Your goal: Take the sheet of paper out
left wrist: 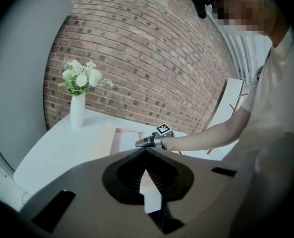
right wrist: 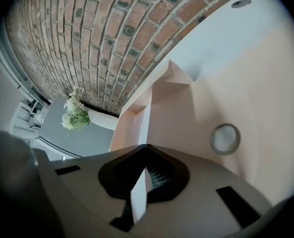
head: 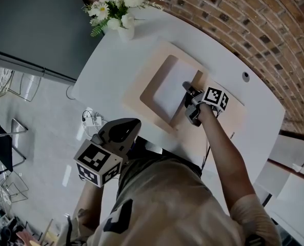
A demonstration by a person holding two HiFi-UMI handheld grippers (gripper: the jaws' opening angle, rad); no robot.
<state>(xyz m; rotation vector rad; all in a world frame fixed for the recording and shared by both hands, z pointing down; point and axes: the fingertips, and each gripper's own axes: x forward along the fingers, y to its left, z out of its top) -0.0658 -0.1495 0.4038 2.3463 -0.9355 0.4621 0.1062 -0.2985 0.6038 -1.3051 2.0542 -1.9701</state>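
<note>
Gripping edge of sheet of paper (head: 168, 90), right hand-held gripper (head: 185, 87)

Bare tabletop (head: 108, 70) beside tray (head: 152, 68); vase (head: 125, 32) blocks far corner.

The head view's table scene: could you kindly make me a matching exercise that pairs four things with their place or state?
Things:
1. sheet of paper
2. vase of flowers
3. left gripper
4. right gripper

Places or states:
A. shut and empty, held back from the table
B. at the table's far corner
C. lying in the recess of the beige tray
D. shut on the sheet's edge

Pairs: 1-C, 2-B, 3-A, 4-D
</note>
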